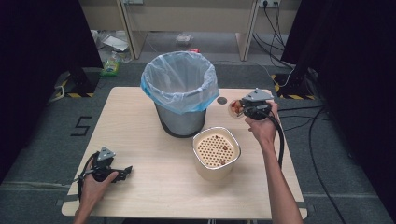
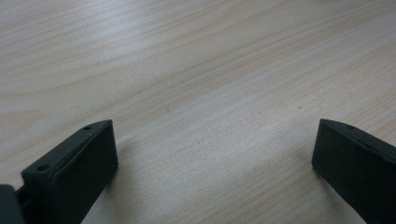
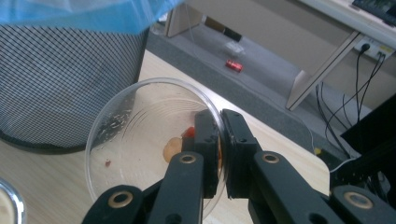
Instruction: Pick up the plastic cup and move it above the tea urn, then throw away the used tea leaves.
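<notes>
2 grippers | R gripper (image 3: 219,154) pinching rim of clear plastic dish (image 3: 140,140), tilted, held off table (image 1: 154,186) just right of bin (image 1: 180,95) | dish has orange/red scraps, prob food | L gripper (image 2: 212,154) jaws spread, nothing between, low over table, well left-front of bin | strainer pot (image 1: 216,151) just front-right of bin

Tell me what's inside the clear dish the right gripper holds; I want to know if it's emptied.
The clear dish has some orange-red food scraps and specks stuck inside; the right gripper, clamped on its rim, covers part of them.
</notes>
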`<state>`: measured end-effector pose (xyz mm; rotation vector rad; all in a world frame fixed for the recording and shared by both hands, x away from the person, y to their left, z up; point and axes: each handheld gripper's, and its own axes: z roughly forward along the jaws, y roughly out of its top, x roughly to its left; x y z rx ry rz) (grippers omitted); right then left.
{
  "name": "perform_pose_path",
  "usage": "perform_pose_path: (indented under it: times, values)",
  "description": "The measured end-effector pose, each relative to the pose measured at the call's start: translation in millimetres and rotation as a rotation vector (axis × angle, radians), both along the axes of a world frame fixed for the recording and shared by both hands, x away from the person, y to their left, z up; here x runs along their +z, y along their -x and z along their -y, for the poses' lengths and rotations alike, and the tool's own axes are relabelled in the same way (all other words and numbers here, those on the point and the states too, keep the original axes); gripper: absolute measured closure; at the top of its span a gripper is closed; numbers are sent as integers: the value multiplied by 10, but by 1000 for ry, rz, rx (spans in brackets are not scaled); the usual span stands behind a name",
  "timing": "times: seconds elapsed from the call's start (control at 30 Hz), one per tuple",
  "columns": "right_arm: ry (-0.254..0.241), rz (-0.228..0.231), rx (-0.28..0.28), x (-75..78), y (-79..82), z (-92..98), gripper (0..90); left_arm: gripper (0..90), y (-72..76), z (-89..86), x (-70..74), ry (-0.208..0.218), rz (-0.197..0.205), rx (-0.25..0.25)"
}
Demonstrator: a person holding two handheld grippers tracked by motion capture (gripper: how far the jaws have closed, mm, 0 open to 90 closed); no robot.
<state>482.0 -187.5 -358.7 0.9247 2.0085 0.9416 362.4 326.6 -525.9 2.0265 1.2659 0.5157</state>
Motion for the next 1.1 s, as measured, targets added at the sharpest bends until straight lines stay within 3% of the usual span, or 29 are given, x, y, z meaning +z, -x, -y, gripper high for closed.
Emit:
perform_pose_path:
  times: [0.23,0.53,0.73,0.83,0.97,1.07,1.1]
  values:
    - [4,62,32,128,177,-15,859,0,0,0,0,0,0,0]
    - [98,198,86,242,538,-197,860,0,0,0,-1,0,1,0]
    - [250,325,108,169,759,-380,859,0,1,0,0,0,0,-1]
    - [383,405,115,85,876,-475,860,0,0,0,-1,0,1,-1]
    - [474,493,130,-19,987,-532,859,0,1,0,-1,0,1,-1]
    - [576,582,138,-146,1071,-574,860,0,0,0,-1,0,1,-1]
    - [578,589,134,-176,1089,-580,860,0,1,0,0,0,1,-1]
